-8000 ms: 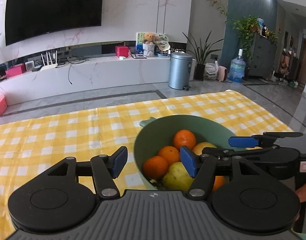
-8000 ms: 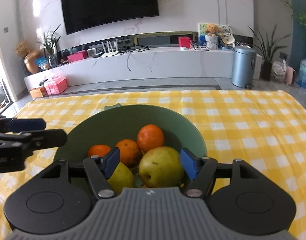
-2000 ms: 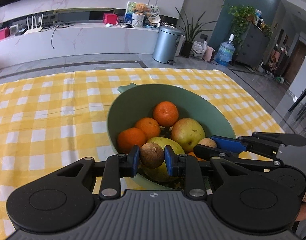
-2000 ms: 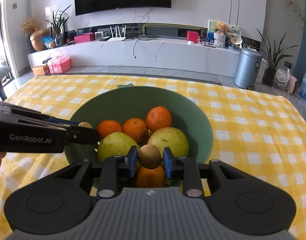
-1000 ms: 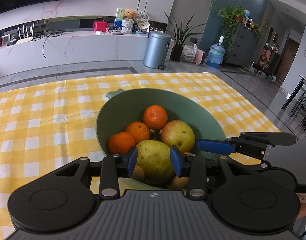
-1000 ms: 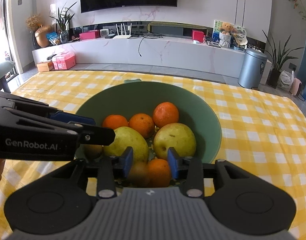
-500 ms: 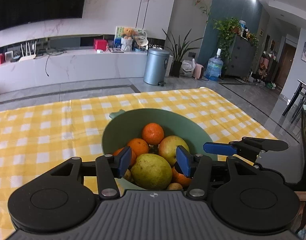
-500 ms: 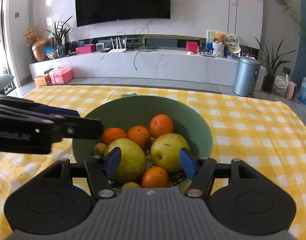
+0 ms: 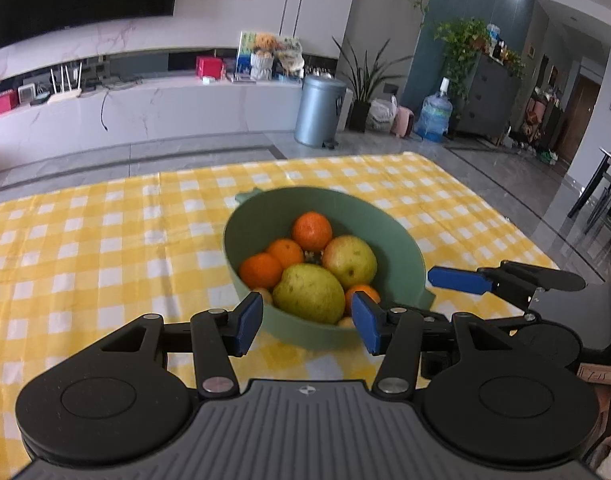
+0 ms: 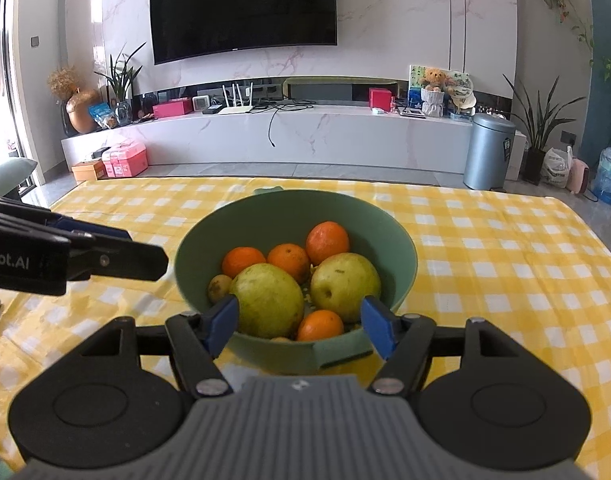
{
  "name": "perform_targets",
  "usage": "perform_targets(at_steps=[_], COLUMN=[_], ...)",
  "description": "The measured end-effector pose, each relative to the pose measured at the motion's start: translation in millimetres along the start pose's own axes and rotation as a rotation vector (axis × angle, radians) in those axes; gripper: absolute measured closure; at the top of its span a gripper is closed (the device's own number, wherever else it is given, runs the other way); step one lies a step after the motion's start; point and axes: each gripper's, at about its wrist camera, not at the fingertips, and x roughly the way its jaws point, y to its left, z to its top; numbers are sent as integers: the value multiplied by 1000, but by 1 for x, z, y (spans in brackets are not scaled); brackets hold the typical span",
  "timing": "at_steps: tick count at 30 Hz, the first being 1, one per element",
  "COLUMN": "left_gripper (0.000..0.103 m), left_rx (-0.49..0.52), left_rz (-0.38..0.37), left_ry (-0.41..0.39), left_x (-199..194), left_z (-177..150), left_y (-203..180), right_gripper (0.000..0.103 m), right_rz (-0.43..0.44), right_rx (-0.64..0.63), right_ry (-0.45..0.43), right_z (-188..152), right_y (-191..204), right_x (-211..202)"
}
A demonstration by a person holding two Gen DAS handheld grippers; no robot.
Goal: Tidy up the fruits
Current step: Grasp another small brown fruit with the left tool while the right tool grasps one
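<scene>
1. Tabletop [image 10: 505, 240]: covered edge to edge by a yellow-and-white checked cloth.
2. Green bowl [image 10: 397, 240]: stands on the cloth about midway between the left and right edges of the tabletop, nearer the far edge, with one small handle toward the far edge and one toward the near edge.
3. Fruit in the bowl: two yellow-green pears [image 10: 267, 305] side by side in front, three oranges [image 10: 327, 242] in a row behind them, a fourth orange [image 10: 319, 325] at the near wall, and a small brown fruit [image 10: 219, 286] at the left wall.
4. Left gripper [image 9: 307, 322]: fingers parted about halfway, nothing between them; having just been opening, it hangs over the near rim.
5. Right gripper [image 10: 301, 326]: fingers likewise spread, just opened further, empty, and clear of the fruit.
</scene>
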Motion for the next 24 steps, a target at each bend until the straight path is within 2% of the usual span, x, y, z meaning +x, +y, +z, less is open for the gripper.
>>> perform_targets(at_steps=[6, 11, 14, 16, 18, 24], left_gripper=[43, 43, 43, 43, 49, 59], left_rx=[2, -1, -15, -32, -57, -53], left_rz=[-21, -18, -42, -66, -85, -79], left_ry=[72, 111, 129, 140, 156, 208], left_x=[-3, -3, -6, -7, -6, 3], left_z=[-15, -27, -34, -38, -43, -54], left_y=[3, 6, 11, 15, 20, 22], right_gripper=[38, 38, 39, 47, 54, 73], right_rz=[24, 41, 53, 67, 86, 118], right_rx=[37, 48, 53, 50, 51, 36], right_ry=[34, 39, 43, 43, 58, 160], right_z=[-8, -14, -15, -16, -16, -24], right_y=[1, 5, 7, 8, 9, 16], right_x=[-6, -13, -16, -17, -16, -2])
